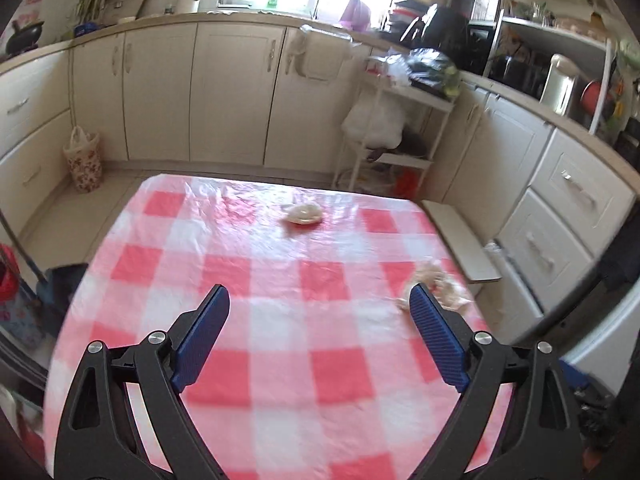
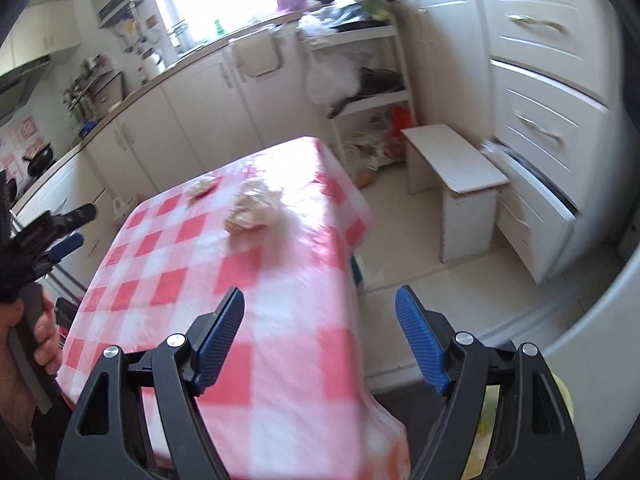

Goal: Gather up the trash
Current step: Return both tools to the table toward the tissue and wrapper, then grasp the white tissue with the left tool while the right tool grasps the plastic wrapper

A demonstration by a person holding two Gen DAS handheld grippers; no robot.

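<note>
Left wrist view: left gripper (image 1: 318, 300) spread wide, holding nothing, over glossy checked tablecloth (image 1: 256, 264). Crumpled, pale wrapper (image 1: 303, 213) lies beyond. Right gripper (image 2: 320, 304) likewise gapes, nothing held.

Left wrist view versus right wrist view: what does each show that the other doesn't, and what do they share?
Only the left wrist view shows the floral bag on the floor by the cabinets and the open left claw from behind. Only the right wrist view shows the hand holding the left tool, the whole white stool and the open right claw. Both show the checkered table, the small wad near its far edge and the larger crumpled wad.
</note>
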